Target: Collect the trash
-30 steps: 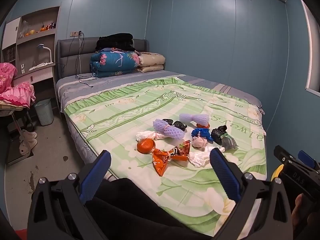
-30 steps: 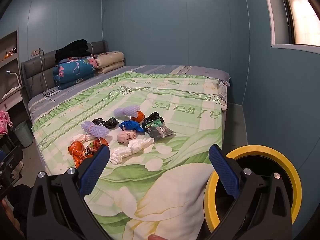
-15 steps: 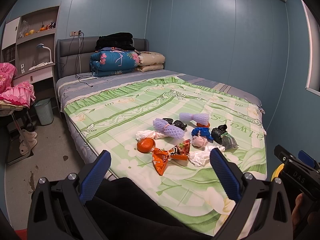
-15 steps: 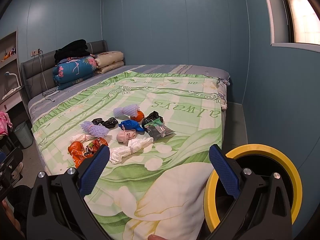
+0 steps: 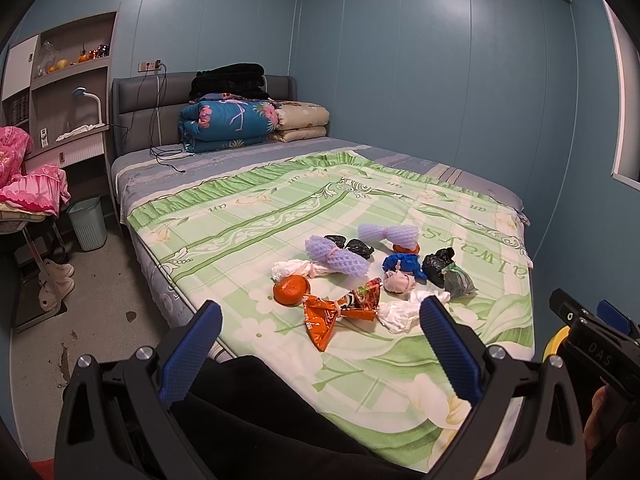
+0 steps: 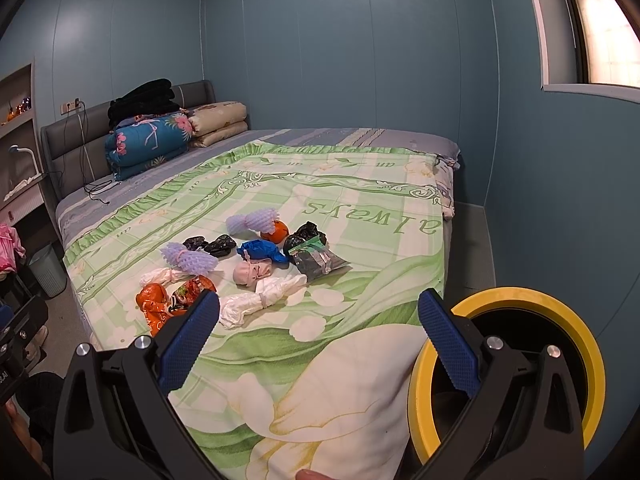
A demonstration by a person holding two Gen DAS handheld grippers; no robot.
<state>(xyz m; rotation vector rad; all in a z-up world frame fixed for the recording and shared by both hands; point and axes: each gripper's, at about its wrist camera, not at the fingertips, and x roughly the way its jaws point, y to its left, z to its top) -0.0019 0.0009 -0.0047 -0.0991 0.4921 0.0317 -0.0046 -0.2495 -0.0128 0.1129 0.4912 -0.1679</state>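
Observation:
Several pieces of trash lie in a cluster on the green floral bedspread point(image 5: 248, 216): an orange snack wrapper point(image 5: 340, 312), an orange peel ball point(image 5: 291, 289), purple foam nets point(image 5: 338, 258), white bags point(image 5: 400, 312), a blue bag point(image 5: 402, 263), black bags point(image 5: 440, 262). The right wrist view shows the same cluster, with the white bag point(image 6: 260, 300) nearest. My left gripper point(image 5: 320, 344) is open and empty, short of the trash. My right gripper point(image 6: 318, 336) is open and empty above the bed's near corner. A yellow-rimmed black bin point(image 6: 516, 364) stands right of the bed.
Folded quilts point(image 5: 228, 124) and pillows lie at the headboard, with a cable point(image 5: 168, 156) on the bed. A pale waste basket point(image 5: 87, 222) stands on the floor left of the bed, beside slippers point(image 5: 56, 280) and pink clothes point(image 5: 32, 188). Blue walls close off the far side.

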